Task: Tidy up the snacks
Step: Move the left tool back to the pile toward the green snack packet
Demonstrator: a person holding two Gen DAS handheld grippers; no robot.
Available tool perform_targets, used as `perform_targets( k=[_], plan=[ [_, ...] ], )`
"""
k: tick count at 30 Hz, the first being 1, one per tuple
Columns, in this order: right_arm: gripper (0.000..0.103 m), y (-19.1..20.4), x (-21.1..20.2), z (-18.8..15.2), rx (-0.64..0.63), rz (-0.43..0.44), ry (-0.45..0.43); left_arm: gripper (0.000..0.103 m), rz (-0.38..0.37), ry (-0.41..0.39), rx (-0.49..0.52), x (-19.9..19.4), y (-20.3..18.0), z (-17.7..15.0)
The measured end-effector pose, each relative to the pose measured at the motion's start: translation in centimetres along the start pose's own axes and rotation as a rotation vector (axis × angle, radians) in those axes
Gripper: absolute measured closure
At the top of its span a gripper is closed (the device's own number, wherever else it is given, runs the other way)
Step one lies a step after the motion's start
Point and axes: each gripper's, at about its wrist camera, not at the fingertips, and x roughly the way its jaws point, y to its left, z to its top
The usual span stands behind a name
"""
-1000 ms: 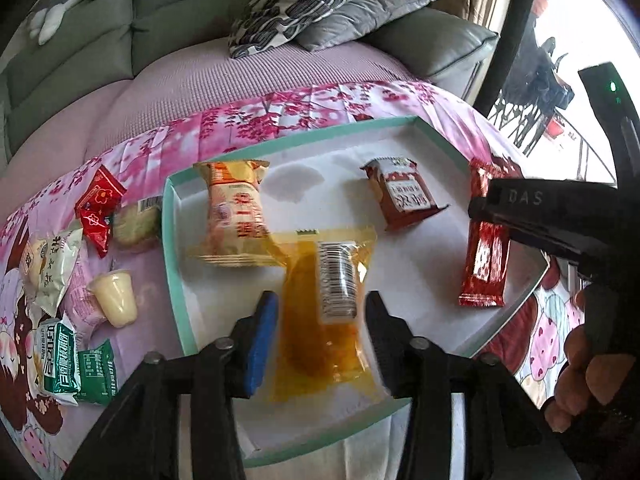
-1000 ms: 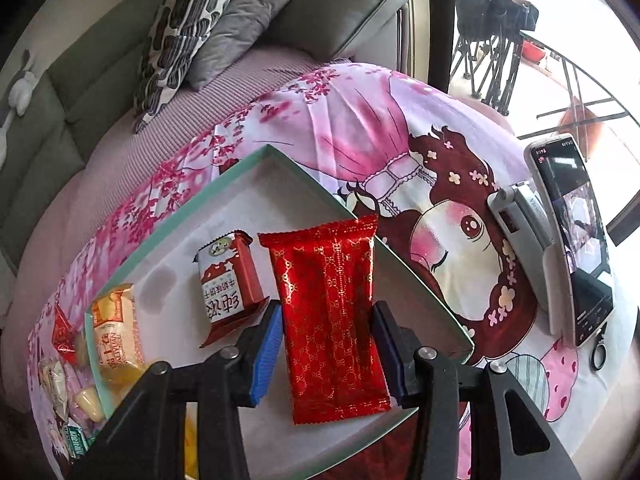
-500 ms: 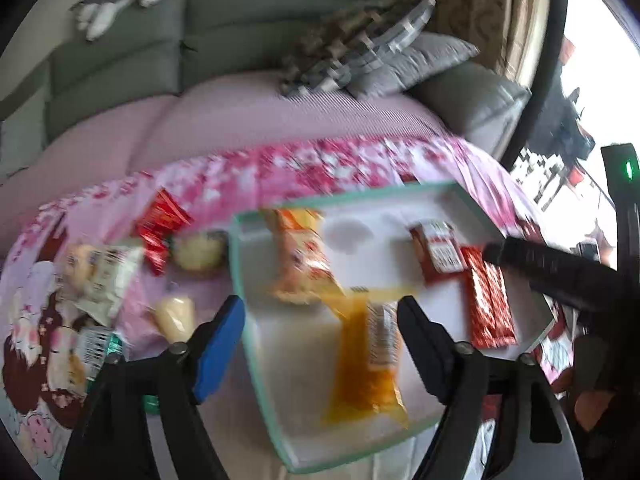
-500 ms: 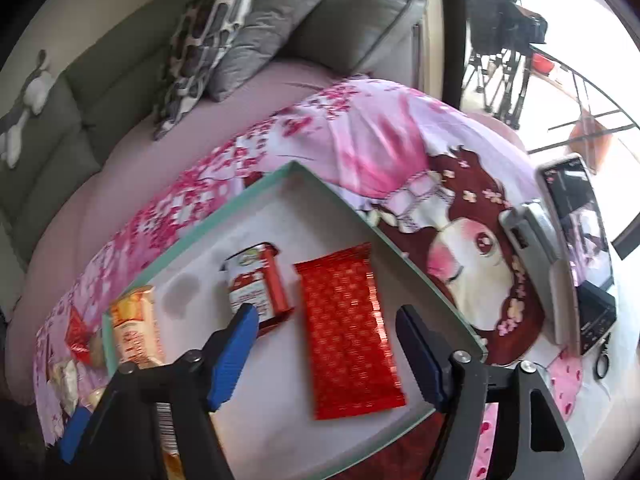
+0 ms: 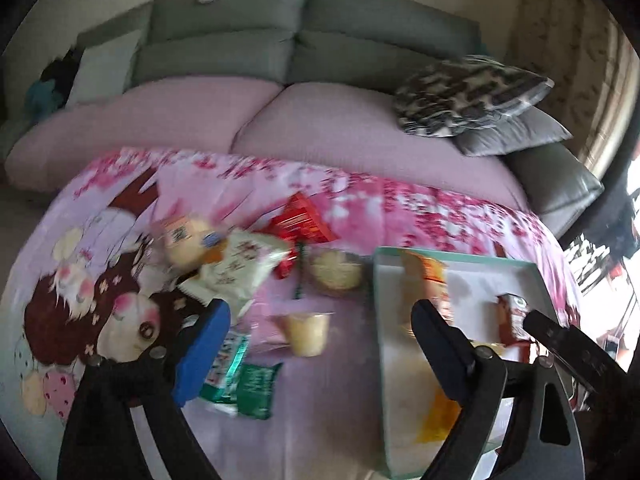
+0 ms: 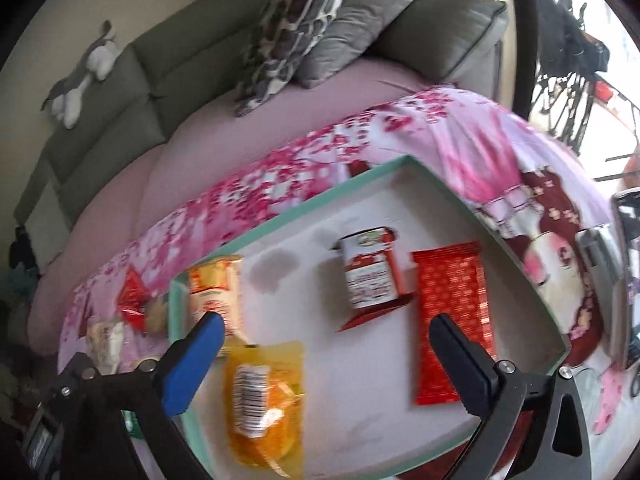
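Left gripper [image 5: 320, 320] over pink cloth [image 5: 360, 196], jaws opening, nothing between them. Below it: jelly cup [image 5: 306, 330], green packet [image 5: 256, 390], white bag [image 5: 240, 268], red wrapper [image 5: 300, 220], all loose on cloth beside tray [image 6: 304, 210]. Right gripper [image 6: 324, 334] over tray, jaws opening wide, nothing gripped. In tray: red foil bar [image 6: 454, 316] at right, small red-and-white pack [image 6: 370, 280] just beside it, orange pouch [image 6: 264, 404] at front, yellow packet [image 6: 216, 288] near left rim. Grey sofa [image 5: 280, 44] behind.
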Motion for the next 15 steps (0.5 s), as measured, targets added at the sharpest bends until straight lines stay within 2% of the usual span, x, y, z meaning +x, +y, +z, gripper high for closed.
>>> perform_targets(
  k=[3, 8, 11, 12, 14, 15],
  plan=[
    [0.0, 1.3, 0.2, -0.4, -0.029, 0.049, 0.006, 0.011, 0.012, 0.028, -0.077, 0.3, 2.8, 0.3],
    [0.0, 3.9, 0.6, -1.4, -0.079, 0.164, 0.037, 0.011, 0.15, 0.038, -0.13, 0.3, 6.8, 0.6],
    [0.0, 5.6, 0.7, -2.1, -0.116, 0.203, 0.052, 0.01, 0.185, 0.035, -0.177, 0.2, 9.6, 0.6],
    [0.0, 6.1, 0.7, -2.4, -0.127, 0.211, 0.057, 0.009, 0.186, 0.031, -0.207, 0.0, 10.6, 0.6],
    [0.0, 7.2, 1.0, -2.9, -0.147, 0.234, 0.074, 0.0, 0.198, 0.018, -0.264, -0.4, 12.3, 0.5],
    [0.0, 7.7, 1.1, -3.1, -0.158, 0.25, 0.086, 0.0, 0.206, 0.009, -0.283, -0.7, 13.0, 0.5]
  ],
)
